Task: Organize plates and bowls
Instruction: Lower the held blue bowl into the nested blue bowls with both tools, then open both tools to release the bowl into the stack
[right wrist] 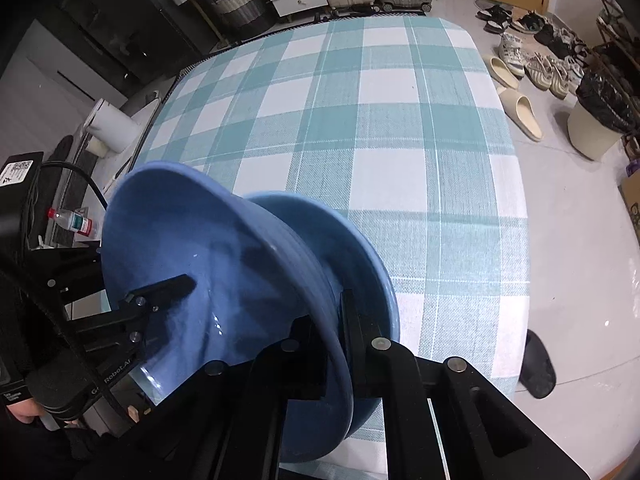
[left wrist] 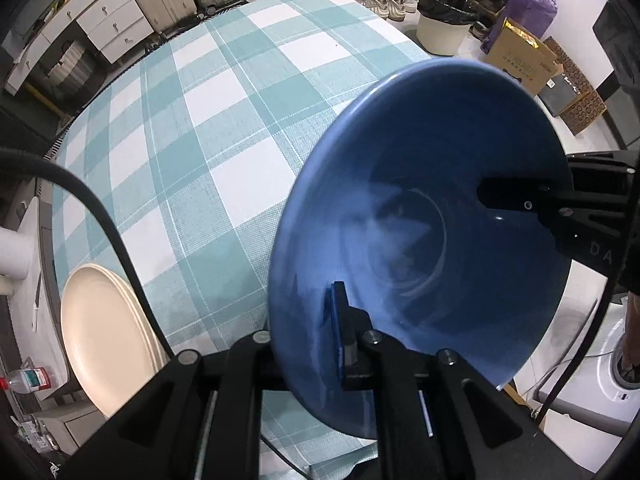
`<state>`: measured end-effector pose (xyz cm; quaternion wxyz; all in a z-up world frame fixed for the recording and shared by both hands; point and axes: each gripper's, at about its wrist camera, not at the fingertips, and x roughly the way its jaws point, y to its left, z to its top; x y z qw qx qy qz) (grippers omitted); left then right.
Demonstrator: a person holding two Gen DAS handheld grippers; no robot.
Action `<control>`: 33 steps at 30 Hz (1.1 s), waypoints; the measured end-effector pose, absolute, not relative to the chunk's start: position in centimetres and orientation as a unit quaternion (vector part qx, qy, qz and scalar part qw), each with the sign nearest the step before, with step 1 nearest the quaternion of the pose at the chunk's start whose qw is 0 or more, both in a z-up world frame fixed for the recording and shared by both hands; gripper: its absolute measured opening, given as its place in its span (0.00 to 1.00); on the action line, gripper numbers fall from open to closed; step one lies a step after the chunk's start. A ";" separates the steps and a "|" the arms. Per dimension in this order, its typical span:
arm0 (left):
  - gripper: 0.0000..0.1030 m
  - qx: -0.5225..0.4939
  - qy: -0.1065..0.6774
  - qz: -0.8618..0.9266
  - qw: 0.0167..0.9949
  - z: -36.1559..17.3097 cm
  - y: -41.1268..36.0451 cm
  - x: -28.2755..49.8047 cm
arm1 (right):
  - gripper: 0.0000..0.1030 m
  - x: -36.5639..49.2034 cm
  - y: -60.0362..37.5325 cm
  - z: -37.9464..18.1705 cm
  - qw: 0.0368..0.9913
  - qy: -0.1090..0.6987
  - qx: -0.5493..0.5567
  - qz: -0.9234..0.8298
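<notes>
A blue bowl is held tilted above the checked table, its inside facing the left wrist camera. My left gripper is shut on its near rim. In the right wrist view the same blue bowl sits nested in a second blue bowl. My right gripper is shut on the rims of these bowls; its finger shows inside the bowl in the left wrist view. The left gripper's finger shows inside the bowl too. A stack of cream plates lies at the table's near left corner.
The table carries a teal and white checked cloth. A white roll and a water bottle stand on a side surface left of the table. Suitcases, drawers, shoes and a bin stand on the floor beyond.
</notes>
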<state>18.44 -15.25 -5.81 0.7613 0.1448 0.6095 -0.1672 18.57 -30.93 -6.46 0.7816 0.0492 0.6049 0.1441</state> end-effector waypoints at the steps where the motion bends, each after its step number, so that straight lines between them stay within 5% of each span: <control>1: 0.10 0.147 0.608 -0.166 0.762 -5.9 -15.2 18.5 | 0.06 18.5 -31.1 -6.6 0.782 0.605 0.049 0.142; 16: 0.18 0.120 0.592 -0.156 0.781 -6.6 -14.8 18.7 | 0.10 16.7 -32.9 -6.0 0.822 0.549 0.089 0.123; 33: 0.25 0.036 0.552 -0.144 0.820 -6.5 -12.5 18.0 | 0.19 12.6 -30.3 -5.7 0.895 0.442 0.004 0.058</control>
